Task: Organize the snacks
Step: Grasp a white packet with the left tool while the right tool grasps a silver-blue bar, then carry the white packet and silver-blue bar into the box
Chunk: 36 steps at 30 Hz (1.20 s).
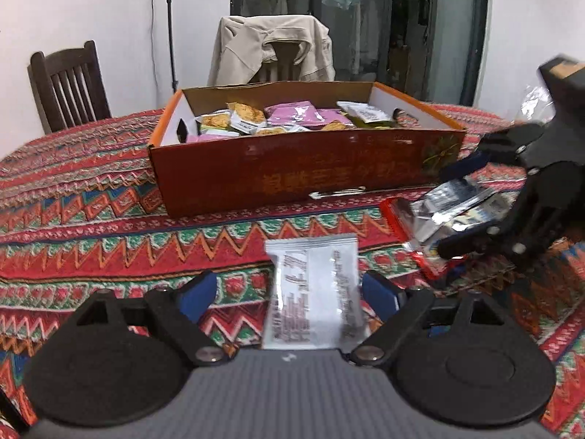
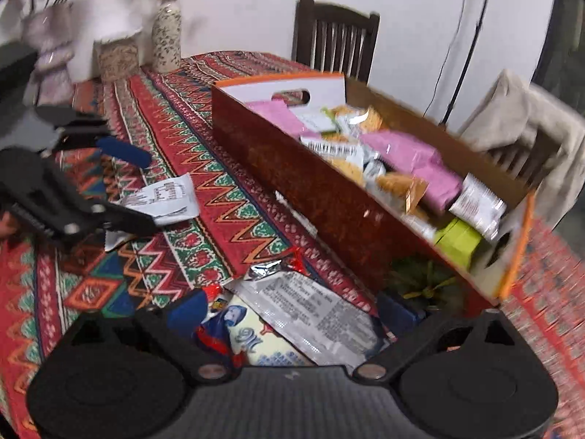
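A red cardboard box (image 1: 292, 168) holds several pink, yellow and green snack packets; it also shows in the right wrist view (image 2: 329, 190). My left gripper (image 1: 289, 292) is open around a white snack packet (image 1: 314, 292) lying on the tablecloth; the same packet shows in the right wrist view (image 2: 164, 197). My right gripper (image 2: 292, 311) is open over a pile of silver and blue-white packets (image 2: 303, 311) beside the box. That pile and the right gripper (image 1: 471, 201) show at the right of the left wrist view.
A patterned red tablecloth (image 1: 91, 219) covers the table. Wooden chairs (image 1: 69, 84) stand behind it, one draped with a beige jacket (image 1: 270, 47). A flowered vase (image 2: 166, 36) stands at the table's far end.
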Available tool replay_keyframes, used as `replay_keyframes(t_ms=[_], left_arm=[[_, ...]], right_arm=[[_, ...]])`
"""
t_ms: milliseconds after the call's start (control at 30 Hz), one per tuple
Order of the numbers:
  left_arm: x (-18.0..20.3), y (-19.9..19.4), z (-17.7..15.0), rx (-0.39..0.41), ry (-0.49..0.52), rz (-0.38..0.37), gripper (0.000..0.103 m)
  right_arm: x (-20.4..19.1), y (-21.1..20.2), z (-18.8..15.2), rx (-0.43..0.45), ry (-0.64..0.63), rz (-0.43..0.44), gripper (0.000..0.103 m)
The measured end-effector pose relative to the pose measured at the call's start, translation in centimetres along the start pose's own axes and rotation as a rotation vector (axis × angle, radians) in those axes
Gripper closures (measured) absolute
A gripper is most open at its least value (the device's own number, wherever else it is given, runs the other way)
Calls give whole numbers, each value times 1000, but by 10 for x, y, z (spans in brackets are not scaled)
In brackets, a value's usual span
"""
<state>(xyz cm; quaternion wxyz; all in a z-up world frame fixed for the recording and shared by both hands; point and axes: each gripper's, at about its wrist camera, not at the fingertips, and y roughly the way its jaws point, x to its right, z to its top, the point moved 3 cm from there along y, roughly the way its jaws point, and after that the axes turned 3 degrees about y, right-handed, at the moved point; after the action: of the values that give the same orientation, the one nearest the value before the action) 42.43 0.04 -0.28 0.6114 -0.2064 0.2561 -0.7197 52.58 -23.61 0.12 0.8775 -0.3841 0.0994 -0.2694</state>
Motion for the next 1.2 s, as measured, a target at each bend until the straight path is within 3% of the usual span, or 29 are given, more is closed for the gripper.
replay_keyframes(t_ms=[67,167,233,300,333,467,600,700,800,900,1200], left_arm=[[2,2,-1,-23,-13,-72,10],[5,12,-2,-42,-18,-67,10],[8,15,-2,-22,-11,-40,17],[11,16,-2,11,-6,-40,44],[13,16,-2,21,8,-35,50],[18,10,-5,23,26,-43,55],[18,-4,-13,19,5,-57,57],[18,-14,-21,19,-16,-54,59],[21,-29,-27,33,-31,-62,59],[22,-46,-34,54,-48,-75,59],[24,-103,-69,79,-101,-89,60]], right_arm=[[6,1,-5,4,78,21,2],[11,-11,-23,5,188,13,2],[15,-24,-39,8,284,-8,2],[19,-36,-57,15,407,-13,2],[19,-43,-65,31,465,-4,2],[9,-70,-87,93,603,40,2],[-15,-79,-99,91,562,6,2],[-36,-73,-98,77,476,-135,5],[-51,-66,-94,63,413,-273,16],[-57,-69,-91,87,444,-273,38],[-109,-98,-111,193,524,-289,42]])
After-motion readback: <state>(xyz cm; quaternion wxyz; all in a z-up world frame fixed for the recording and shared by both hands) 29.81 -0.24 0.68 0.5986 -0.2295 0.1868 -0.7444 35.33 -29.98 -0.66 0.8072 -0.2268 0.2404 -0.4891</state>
